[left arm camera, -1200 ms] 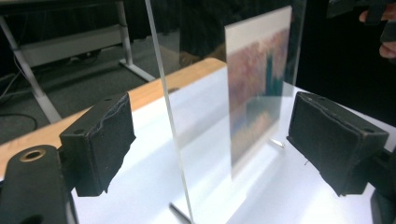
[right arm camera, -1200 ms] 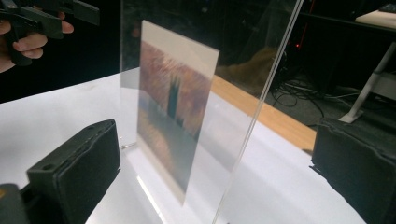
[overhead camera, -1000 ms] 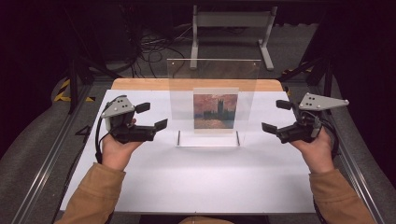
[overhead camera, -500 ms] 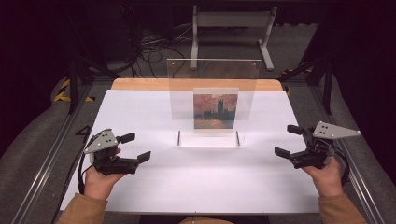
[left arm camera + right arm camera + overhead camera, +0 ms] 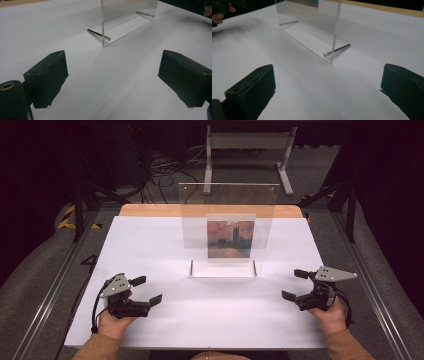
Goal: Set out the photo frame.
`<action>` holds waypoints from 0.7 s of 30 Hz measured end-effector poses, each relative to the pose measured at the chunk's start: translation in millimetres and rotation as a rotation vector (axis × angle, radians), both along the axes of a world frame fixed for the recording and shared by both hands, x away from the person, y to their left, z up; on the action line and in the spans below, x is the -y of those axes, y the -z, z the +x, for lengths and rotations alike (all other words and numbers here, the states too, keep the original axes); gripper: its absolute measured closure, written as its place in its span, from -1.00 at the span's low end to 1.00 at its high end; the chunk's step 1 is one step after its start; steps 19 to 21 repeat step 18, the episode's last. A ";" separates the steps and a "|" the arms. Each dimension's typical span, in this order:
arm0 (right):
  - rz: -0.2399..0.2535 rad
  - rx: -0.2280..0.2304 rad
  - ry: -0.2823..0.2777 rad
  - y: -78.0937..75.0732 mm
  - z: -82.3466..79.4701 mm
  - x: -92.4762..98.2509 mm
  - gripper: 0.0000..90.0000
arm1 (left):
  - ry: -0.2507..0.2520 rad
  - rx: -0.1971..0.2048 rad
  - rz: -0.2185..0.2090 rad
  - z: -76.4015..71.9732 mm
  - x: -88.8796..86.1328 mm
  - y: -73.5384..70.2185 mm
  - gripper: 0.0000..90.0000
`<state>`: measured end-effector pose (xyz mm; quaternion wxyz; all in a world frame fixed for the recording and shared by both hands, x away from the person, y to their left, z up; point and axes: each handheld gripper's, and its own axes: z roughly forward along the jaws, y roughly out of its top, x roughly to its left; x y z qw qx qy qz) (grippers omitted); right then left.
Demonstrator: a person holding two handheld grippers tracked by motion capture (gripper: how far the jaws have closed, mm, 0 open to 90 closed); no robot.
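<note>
The white tabletop (image 5: 165, 245) carries one thing — a clear acrylic photo frame (image 5: 227, 227) standing upright near its middle on two metal pins, with a small sunset picture (image 5: 230, 238) sandwiched inside. To the frame's left and toward the near edge sits the left gripper (image 5: 146, 290), jaws spread wide and holding nothing; to the frame's right, about as far off, the right gripper (image 5: 295, 285), jaws likewise wide apart and empty. Both are well apart from the frame. I'd judge this a pause before an approach — the next move calls for both grippers closing in on the frame's side edges without tipping it.
</note>
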<state>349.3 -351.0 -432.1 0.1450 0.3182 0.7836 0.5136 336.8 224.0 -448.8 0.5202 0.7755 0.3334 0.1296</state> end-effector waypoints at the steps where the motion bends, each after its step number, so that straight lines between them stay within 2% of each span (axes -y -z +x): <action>1: -0.014 -0.010 0.008 4.1 1.7 0.0 -1.00 | -0.009 -0.007 0.000 1.7 0.7 4.0 -0.80; 3: -0.013 -0.036 0.010 8.8 4.3 0.0 -1.00 | -0.013 -0.030 -0.002 5.1 2.5 9.8 -0.80; 5: -0.011 -0.037 0.016 10.7 5.8 0.0 -1.00 | -0.024 -0.038 -0.001 6.2 5.2 12.7 -0.80; 6: -0.011 -0.040 0.018 11.2 6.1 0.0 -1.00 | -0.024 -0.027 0.013 7.0 4.8 12.9 -0.80; 10: -0.009 -0.054 0.026 14.1 7.8 -0.1 -1.00 | -0.034 -0.024 -0.008 6.5 3.6 13.5 -0.80; 13: -0.012 -0.043 0.045 13.8 7.9 -1.7 -1.00 | -0.047 -0.015 -0.017 5.8 1.0 12.3 -0.80; 16: 0.005 -0.028 0.074 12.4 7.5 -3.0 -1.00 | -0.053 -0.005 -0.025 4.5 0.1 10.9 -0.80; 17: 0.014 -0.042 0.082 11.6 7.1 -3.3 -1.00 | -0.054 0.000 -0.022 4.2 -0.1 10.2 -0.80; 21: 0.023 -0.043 0.074 11.0 6.8 -3.5 -1.00 | -0.061 0.006 -0.021 3.8 -0.4 9.4 -0.81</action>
